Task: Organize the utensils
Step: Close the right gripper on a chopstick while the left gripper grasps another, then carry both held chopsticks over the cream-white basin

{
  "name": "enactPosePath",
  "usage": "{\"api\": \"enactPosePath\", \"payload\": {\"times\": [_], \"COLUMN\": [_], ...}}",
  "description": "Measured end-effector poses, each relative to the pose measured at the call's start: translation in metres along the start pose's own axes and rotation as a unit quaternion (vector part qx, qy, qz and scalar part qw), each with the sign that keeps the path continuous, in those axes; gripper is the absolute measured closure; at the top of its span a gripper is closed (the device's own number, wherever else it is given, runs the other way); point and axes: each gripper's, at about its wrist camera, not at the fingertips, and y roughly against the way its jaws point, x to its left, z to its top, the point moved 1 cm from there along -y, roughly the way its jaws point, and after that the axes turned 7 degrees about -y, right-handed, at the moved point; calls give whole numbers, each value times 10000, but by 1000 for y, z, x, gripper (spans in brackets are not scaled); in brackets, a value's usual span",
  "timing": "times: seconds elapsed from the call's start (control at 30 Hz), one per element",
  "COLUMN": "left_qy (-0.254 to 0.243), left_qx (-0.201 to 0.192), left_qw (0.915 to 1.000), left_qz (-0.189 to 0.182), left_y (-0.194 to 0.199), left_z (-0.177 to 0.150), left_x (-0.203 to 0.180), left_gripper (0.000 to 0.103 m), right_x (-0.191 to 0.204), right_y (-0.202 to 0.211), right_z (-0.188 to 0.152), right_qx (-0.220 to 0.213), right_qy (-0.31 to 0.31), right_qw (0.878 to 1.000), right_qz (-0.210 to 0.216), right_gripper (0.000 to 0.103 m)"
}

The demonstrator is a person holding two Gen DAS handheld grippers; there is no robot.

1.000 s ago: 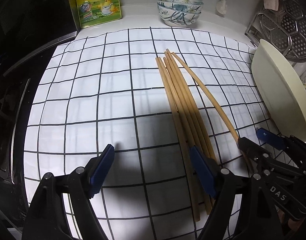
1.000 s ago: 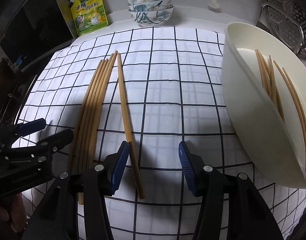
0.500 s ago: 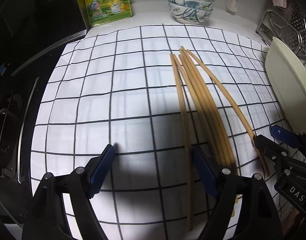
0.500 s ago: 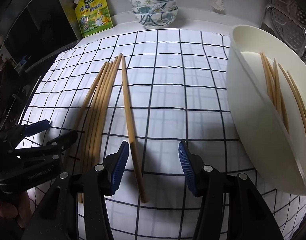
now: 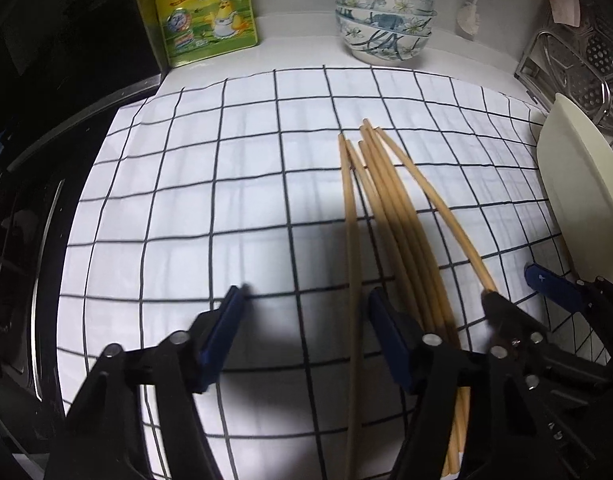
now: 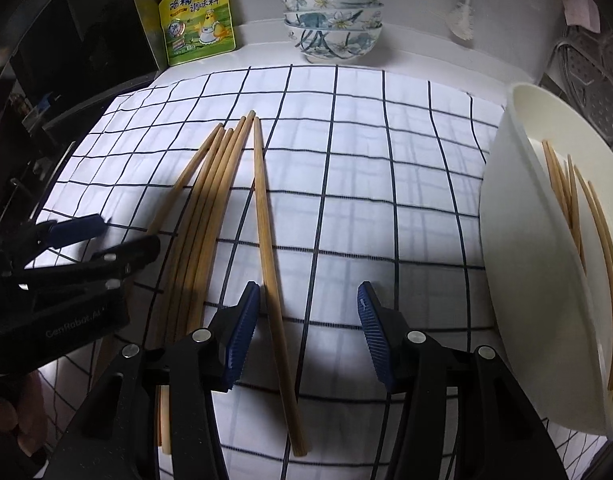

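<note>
A white cloth with a black grid covers a kitchen counter that runs back to a pale wall. Behind the cloth a yellow-green spouted pouch bears Chinese characters over a cartoon duck; beside it stands a stack of floral bowls. On the cloth lie wooden chopsticks. The left gripper, whose jaws have just been closing, stands partly open with one chopstick between its fingers, untouched. The right gripper, also narrowing, straddles a separate chopstick without pressing it. At the cloth's right edge a cream tray holds more chopsticks. "CenRobot" reads on the left gripper's body; "DAS" on the right one.
</note>
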Motion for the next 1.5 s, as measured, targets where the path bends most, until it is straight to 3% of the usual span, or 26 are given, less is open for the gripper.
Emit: {"api": "enactPosePath", "payload": {"times": [0.13, 0.2, 0.57, 0.87, 1.07, 1.3, 1.5], "left_qy": [-91, -90, -10, -22, -109, -336, -720], "left_qx": [-93, -96, -4, -191, -505, -781, -891], "left_qw": [9999, 9998, 9997, 9996, 9983, 9945, 9878], "left_qz": [-74, -153, -248, -220, -279, -606, -1056], "left_y": [1, 2, 18, 55, 89, 112, 112], "left_z": [4, 3, -6, 7, 25, 56, 92], "left_x": [-3, -3, 4, 1, -25, -86, -165], "left_gripper": [84, 95, 96, 96, 96, 96, 96], "right_x": [4, 7, -5, -2, -19, -91, -174], "right_y": [1, 1, 15, 59, 96, 140, 146], "right_z": [-1, -1, 3, 9, 17, 24, 17], "right_qx": [-113, -113, 35, -217, -485, -927, -1017], "right_qy": [121, 174, -454, -589, -516, -835, -1371], "right_qw": [9999, 9998, 9975, 9935, 9911, 9879, 9842], "right_qz": [-33, -22, 536, 947, 1130, 922, 469], "right_gripper": [77, 95, 97, 97, 97, 97, 97]}}
